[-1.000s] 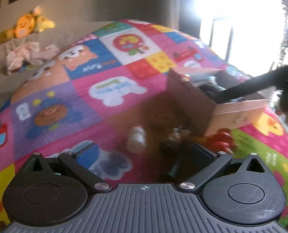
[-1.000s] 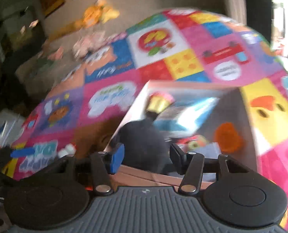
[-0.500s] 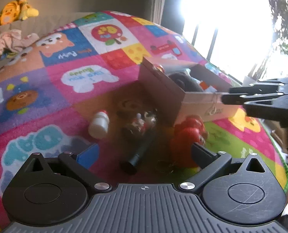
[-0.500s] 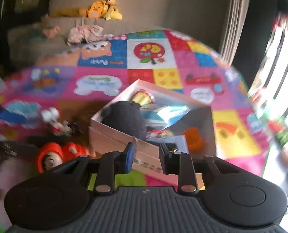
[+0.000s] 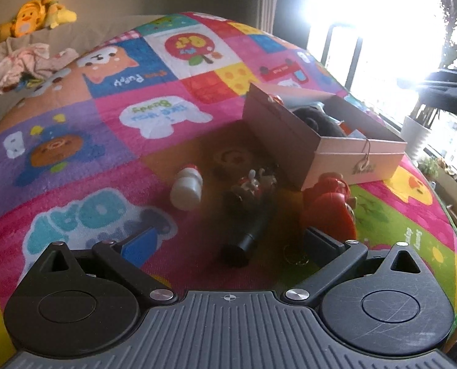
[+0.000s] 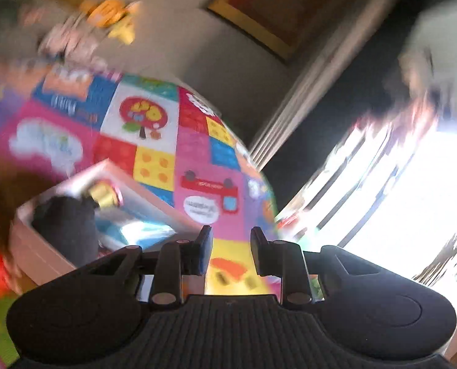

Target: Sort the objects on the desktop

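Observation:
On the colourful play mat lie a white bottle point(image 5: 186, 189), a small figurine point(image 5: 253, 184), a black cylinder point(image 5: 248, 236) and a red toy point(image 5: 330, 206). My left gripper point(image 5: 228, 243) hovers wide open just above them, touching nothing. Behind them stands a pink cardboard box point(image 5: 351, 160) with a black plush point(image 5: 317, 120) inside. In the blurred right wrist view my right gripper point(image 6: 231, 246) is tilted above the box's point(image 6: 43, 255) right end. Its jaws stand close together with a narrow gap and nothing between them. Its dark outline point(image 5: 406, 84) shows against the window.
A sofa with a yellow plush point(image 5: 34, 18) and crumpled clothes point(image 5: 25, 64) lies beyond the mat. A bright window point(image 5: 382, 30) and potted plants stand to the right. A gold and pink item point(image 6: 105, 195) and blue packaging sit in the box.
My right gripper has pulled up and away from the box, rolled over, and its jaws have narrowed with nothing in them. The left gripper has stayed open over the same toys.

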